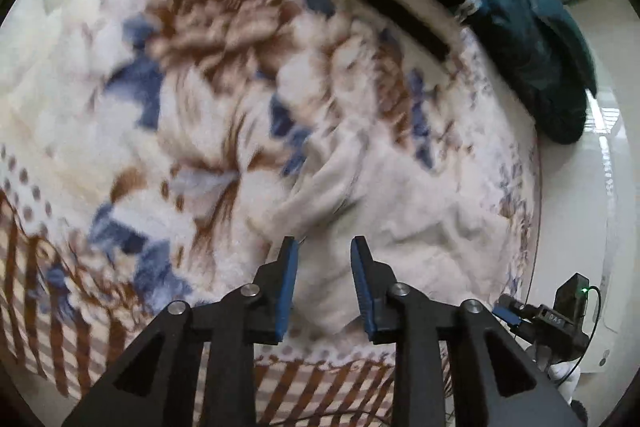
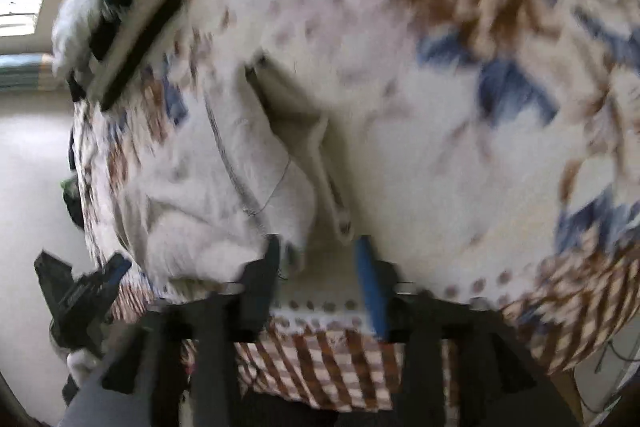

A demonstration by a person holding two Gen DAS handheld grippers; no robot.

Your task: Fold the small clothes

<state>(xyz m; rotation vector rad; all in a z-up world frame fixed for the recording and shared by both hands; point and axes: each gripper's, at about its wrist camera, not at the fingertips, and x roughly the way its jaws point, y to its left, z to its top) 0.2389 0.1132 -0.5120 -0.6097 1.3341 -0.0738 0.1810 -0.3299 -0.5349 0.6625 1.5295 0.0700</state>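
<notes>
On top of the flowery fleece blanket [image 1: 208,75], a crumpled white garment [image 1: 400,211] lies just ahead of my left gripper [image 1: 325,247], jaws apart, holding nothing. My right gripper [image 2: 317,247] is open too, at the garment's near edge.

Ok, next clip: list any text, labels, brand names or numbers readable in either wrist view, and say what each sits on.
Small pale marks on the right gripper body, seen at the edge of the left wrist view: too small and blurred to read.
Blanket, white garment, dark teal cloth: no text, only woven pattern.
Right wrist view: motion-blurred, nothing legible.
Nothing readable overall.
</notes>
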